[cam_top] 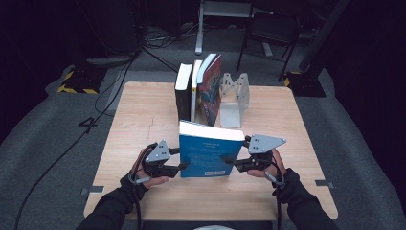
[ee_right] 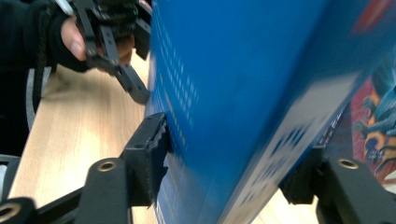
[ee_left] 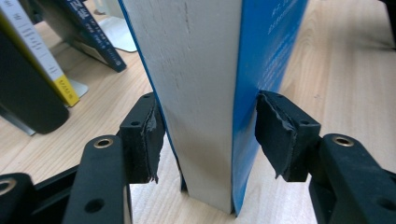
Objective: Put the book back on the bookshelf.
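1. High view: The room is dark, with a grey floor and black cables around a light wooden bench (cam_top: 143, 115). One blue book (cam_top: 208, 151) stands upright near the person, in the middle of the bench. Far behind it, three more books (cam_top: 198, 88) stand in a row, next to one metal bookend (cam_top: 234, 98) on their right. That makes four books in all. The left hand-held gripper (cam_top: 181, 165) is at the blue book's left edge and the right hand-held gripper (cam_top: 229, 160) is at its right side, low down.

2. Left gripper view: The jaws are wide, one on each side of the blue book's white page edge (ee_left: 205, 93). The left pad looks to be touching the cover, and the right pad sits just beside the other cover. I cannot tell if it is squeezing yet. The book is thick, so I think it is quite heavy and stiff. The cover looks smooth, maybe slippery.

3. Right gripper view: The jaws sit on both sides of the blue cover (ee_right: 243, 93) and look closed on it. The picture is blurry. I would hold low and across the whole thickness, so the pages stay shut and the book does not tip.
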